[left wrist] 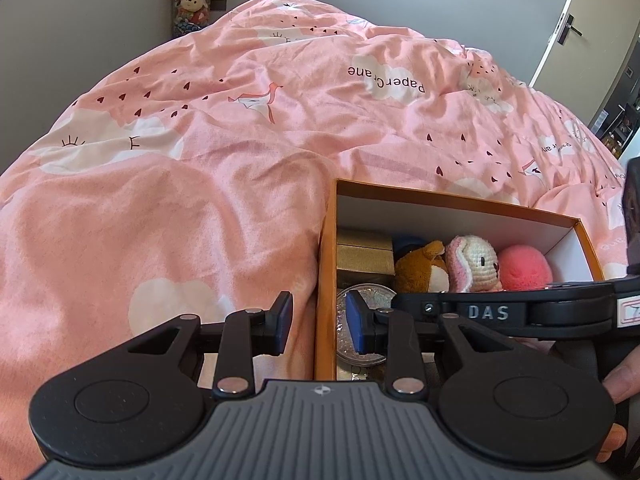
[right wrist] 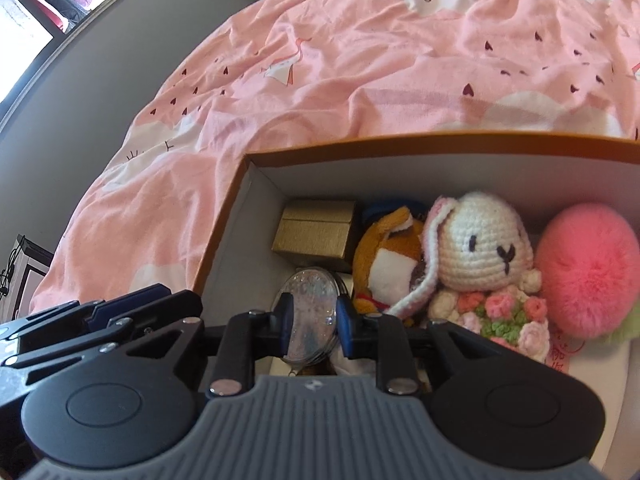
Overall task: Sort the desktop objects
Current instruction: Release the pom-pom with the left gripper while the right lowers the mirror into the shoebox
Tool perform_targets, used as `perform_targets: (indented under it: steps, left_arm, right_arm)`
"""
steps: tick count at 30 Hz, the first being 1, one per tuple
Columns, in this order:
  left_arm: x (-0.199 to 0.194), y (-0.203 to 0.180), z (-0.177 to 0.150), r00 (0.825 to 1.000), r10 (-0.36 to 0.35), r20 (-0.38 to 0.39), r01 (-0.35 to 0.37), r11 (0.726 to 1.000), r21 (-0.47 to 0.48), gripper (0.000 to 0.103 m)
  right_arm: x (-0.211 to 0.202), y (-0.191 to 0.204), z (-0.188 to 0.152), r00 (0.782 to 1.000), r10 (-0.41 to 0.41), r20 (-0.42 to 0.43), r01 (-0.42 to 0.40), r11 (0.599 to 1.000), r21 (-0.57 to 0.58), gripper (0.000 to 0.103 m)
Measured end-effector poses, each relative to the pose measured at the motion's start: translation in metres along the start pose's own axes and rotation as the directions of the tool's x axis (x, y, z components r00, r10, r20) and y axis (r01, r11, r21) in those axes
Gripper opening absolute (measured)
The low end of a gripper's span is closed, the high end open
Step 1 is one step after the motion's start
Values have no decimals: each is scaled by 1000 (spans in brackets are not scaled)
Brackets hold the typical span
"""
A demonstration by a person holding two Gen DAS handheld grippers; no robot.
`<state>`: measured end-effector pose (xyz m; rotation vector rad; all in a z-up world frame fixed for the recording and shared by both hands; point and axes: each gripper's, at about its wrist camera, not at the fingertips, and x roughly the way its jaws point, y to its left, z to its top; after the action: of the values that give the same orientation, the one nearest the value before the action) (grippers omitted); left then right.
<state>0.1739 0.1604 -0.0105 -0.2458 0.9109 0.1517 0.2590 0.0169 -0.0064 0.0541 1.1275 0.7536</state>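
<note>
Daylight is flooding both views, entering from the bright window (right wrist: 36, 12) at ten o'clock in the right wrist view, where it is blowing out to white. The wrinkled pink cotton bedspread (left wrist: 224, 168) is showing soft shadows in its folds. Fisheye distortion is bending the edges and darkening the corners. The orange cardboard box (right wrist: 624, 148) is glowing with blurred flare at three o'clock.

Your left wrist camera sits low over the pink duvet (left wrist: 208, 184), looking forward along its fingers across the bed toward the grey wall (left wrist: 80, 28), with the orange box (left wrist: 325, 264) off to its right. Your right wrist camera looks down into that box (right wrist: 224, 224) from close in. Both views share the box's interior and the duvet beyond.
</note>
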Motion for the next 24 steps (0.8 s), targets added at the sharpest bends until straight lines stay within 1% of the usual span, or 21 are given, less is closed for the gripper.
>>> perform_targets:
  steps: [2, 3, 5, 6, 10, 18, 21, 24]
  left_arm:
    - [0, 0, -1, 1000, 0, -2, 0, 1000, -2, 33]
    - [0, 1, -1, 1000, -1, -3, 1, 1000, -3, 33]
    - [-1, 1, -2, 1000, -3, -3, 3, 1000, -3, 33]
    - [-1, 1, -2, 1000, -4, -4, 4, 1000, -3, 33]
    - [-1, 1, -2, 1000, -3, -4, 3, 1000, -4, 33]
    - [3, 0, -4, 1000, -3, -13, 3, 1000, -5, 33]
    - [0, -2, -6, 1000, 1, -11, -1, 1000, 3, 33]
    - [-3, -3, -7, 1000, 6, -5, -6, 1000, 8, 33]
  right_arm:
    - [-3, 2, 0, 1000, 14, -7, -14, 1000, -23, 25]
    - [-3, 3, -1, 1000, 23, -16, -24, 999, -29, 23]
    - [-2, 5, -3, 998, 39, -39, -41, 998, -37, 21]
    - [0, 5, -4, 998, 34, -50, -35, 999, -38, 20]
    - [16, 6, -7, 996, -52, -68, 49, 997, -52, 20]
    - [28, 1, -4, 991, -109, -81, 104, 992, -68, 13]
    - [27, 1, -7, 992, -103, -75, 98, 993, -69, 13]
    - [16, 4, -8, 997, -55, -50, 52, 996, -72, 13]
